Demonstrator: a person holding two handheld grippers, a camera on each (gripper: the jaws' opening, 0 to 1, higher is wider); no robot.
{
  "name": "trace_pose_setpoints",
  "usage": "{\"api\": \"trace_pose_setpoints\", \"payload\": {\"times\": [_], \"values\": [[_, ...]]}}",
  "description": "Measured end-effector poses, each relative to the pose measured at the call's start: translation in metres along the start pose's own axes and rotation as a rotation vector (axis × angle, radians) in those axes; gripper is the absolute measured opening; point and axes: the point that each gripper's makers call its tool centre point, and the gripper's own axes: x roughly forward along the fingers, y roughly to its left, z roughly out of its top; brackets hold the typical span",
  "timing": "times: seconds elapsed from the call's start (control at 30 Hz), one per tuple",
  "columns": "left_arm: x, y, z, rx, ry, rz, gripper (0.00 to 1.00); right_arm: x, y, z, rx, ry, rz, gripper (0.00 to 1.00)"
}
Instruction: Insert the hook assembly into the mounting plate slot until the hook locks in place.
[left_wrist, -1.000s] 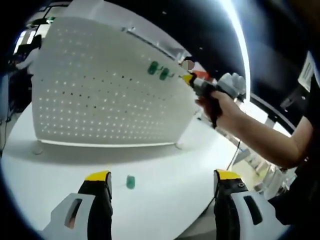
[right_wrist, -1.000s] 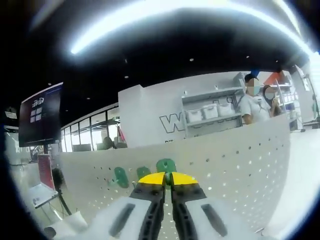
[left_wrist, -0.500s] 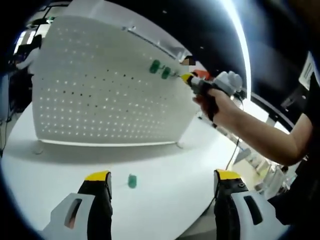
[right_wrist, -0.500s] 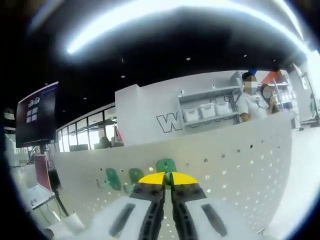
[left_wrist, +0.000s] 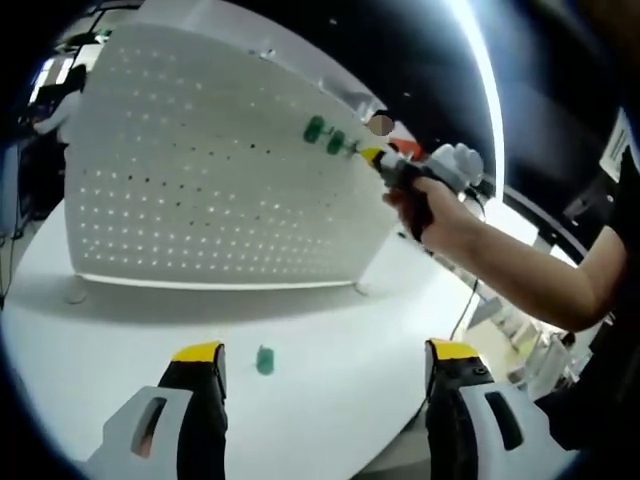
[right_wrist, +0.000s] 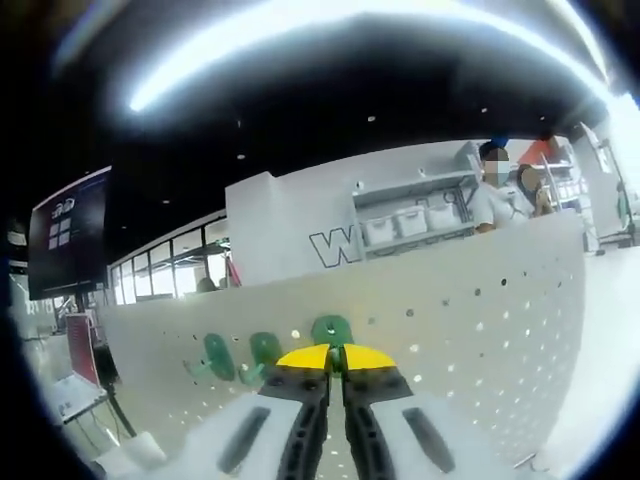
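A white perforated mounting plate stands upright on the white table. Two green hooks hang near its top right; in the right gripper view they sit at the left. My right gripper is shut on a third green hook, held against the plate near its top edge. In the left gripper view a person's hand holds that right gripper at the plate. My left gripper stands open low over the table, with a loose green hook lying between and ahead of its jaws.
The table's right edge falls away beside the person's arm. Behind the plate are shelves with bins and two people. A dark screen hangs at the left.
The right gripper has edged along the plate with its hook; the two hung hooks have drifted left in its view. The left gripper has barely moved.
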Motion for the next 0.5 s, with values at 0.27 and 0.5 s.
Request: {"api": "trace_pose_setpoints", "payload": {"times": [0.27, 0.5], "values": [[0.0, 0.0005, 0.0022, 0.0, -0.003, 0.002, 0.82, 0.0006, 0.0004, -0.0016, -0.001, 0.009, -0.015, 0.01], [-0.0032, 0.002, -0.0024, 0.004, 0.007, 0.012, 0.82, -0.0029, 0.0016, -0.0005, -0.02, 0.021, -0.007, 0.02]]}}
